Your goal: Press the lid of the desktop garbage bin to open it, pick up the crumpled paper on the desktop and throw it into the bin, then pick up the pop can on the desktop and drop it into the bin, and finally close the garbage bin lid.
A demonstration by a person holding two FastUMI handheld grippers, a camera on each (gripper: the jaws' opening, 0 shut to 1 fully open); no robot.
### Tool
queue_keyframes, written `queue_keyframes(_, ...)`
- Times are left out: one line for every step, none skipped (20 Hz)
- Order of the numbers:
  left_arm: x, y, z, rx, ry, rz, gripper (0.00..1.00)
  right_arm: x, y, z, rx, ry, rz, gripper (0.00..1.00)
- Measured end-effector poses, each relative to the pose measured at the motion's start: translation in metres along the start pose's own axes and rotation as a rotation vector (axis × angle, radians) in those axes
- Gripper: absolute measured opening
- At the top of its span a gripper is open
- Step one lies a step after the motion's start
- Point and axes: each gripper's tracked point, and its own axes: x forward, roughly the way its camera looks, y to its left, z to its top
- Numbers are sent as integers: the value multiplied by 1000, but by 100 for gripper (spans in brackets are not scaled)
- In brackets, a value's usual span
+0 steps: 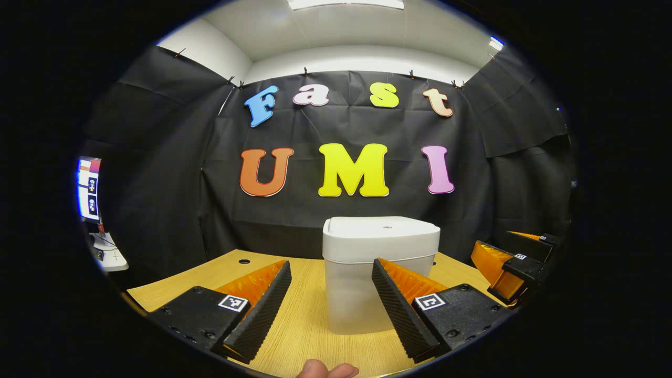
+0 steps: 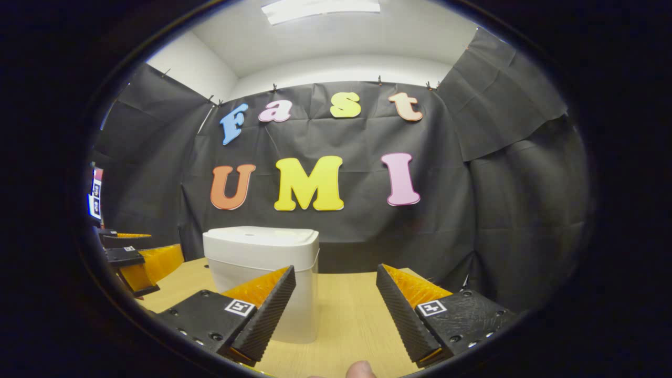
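Bin [image 1: 380,273], white and boxy with its lid [image 1: 381,229] down, stands on the desk [image 1: 310,325]; both tools gape wide.

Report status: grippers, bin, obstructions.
Left gripper open, empty. Right gripper open, empty. Bin on table, lid shut. Nothing between grippers and bin.

the white garbage bin [image 1: 380,273] stands upright on the wooden desktop [image 1: 310,320], lid [image 1: 381,228] shut (flat on top).
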Motion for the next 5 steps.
queue_keyframes(0, 0, -1, 0, 1, 0, 99, 0, 1, -1, 0, 1, 1, 96)
queue_keyframes(0, 1, 0, -1, 1, 1, 99, 0, 1, 0, 1, 2, 3, 96)
queue_keyframes(0, 2, 0, -2, 1, 2, 99, 0, 3, -1, 1, 3, 7, 96)
queue_keyframes(-1, 1, 0, -4, 2, 3, 99, 0, 3, -2, 0, 3, 8, 96)
queue_keyframes(0, 1, 0, -4, 2, 2, 99, 0, 4, -2, -1, 4, 11, 96)
